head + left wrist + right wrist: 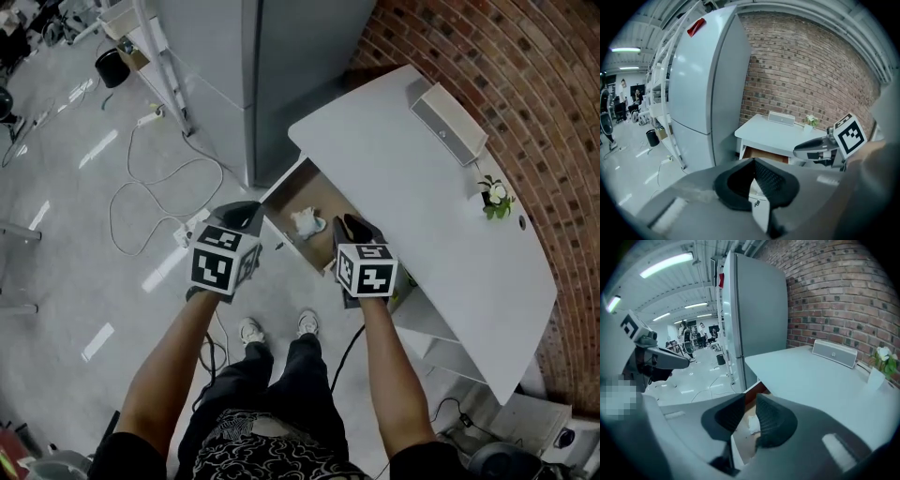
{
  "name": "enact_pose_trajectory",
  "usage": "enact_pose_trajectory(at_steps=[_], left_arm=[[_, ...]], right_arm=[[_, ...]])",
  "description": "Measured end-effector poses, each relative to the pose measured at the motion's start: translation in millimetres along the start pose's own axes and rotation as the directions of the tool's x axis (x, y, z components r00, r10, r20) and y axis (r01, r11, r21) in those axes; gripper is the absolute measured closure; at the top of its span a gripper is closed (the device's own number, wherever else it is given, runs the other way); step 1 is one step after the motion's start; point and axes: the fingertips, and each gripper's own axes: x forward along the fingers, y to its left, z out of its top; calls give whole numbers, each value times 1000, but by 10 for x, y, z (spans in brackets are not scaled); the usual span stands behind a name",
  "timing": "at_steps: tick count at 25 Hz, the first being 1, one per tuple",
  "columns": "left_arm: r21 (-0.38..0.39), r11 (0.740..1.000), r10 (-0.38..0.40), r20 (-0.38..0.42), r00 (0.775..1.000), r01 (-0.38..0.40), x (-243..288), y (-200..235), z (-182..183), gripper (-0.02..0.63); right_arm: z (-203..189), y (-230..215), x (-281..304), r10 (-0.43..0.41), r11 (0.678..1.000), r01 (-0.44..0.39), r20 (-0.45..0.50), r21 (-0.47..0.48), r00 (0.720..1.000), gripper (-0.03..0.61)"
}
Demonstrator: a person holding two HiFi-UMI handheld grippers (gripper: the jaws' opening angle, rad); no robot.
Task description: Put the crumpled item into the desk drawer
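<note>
Surrounding room: a glossy grey floor [66, 216] is seen across the left of the head view, with a thin white cable [131, 187] looped on it and a black bin [112, 67] at the upper left; a red brick wall [506, 56] fills the upper right.
Tall unit: a tall pale grey metal cabinet [272, 66] is stood at the top centre, just beside the desk's left end.
Surface: a white desk top [412, 206] is spread from the centre to the lower right.
On the surface: a flat white rectangular box [450, 124] is laid near the wall side, and a small pot of pale flowers [494, 199] is set further right, apart from it.
Container: a shallow wooden desk drawer [291, 197] is pulled open under the desk's left end.
Contents: a white crumpled paper wad [307, 222] is seen lying on the drawer bottom, touched by neither gripper.
Gripper at frame left: the left gripper [251, 214] is held at the drawer's left edge; its jaws are seen tip to tip, with nothing between them.
Gripper at frame right: the right gripper [349, 225] is held over the drawer's right front; its jaws are parted by a narrow gap and nothing is gripped, the wad being seen through that gap below.
</note>
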Motion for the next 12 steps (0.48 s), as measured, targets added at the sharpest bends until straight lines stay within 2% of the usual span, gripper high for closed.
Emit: enact_pose_trajectory(at_steps=[6, 12], left_arm=[[23, 1000, -6, 45, 999, 5, -269, -32, 303, 614], [69, 998, -9, 126, 992, 0, -543, -113, 675, 614]], right_arm=[[433, 0, -468, -50, 999, 48, 81, 19, 995, 512], [726, 28, -857, -84, 996, 78, 159, 42, 984, 518]])
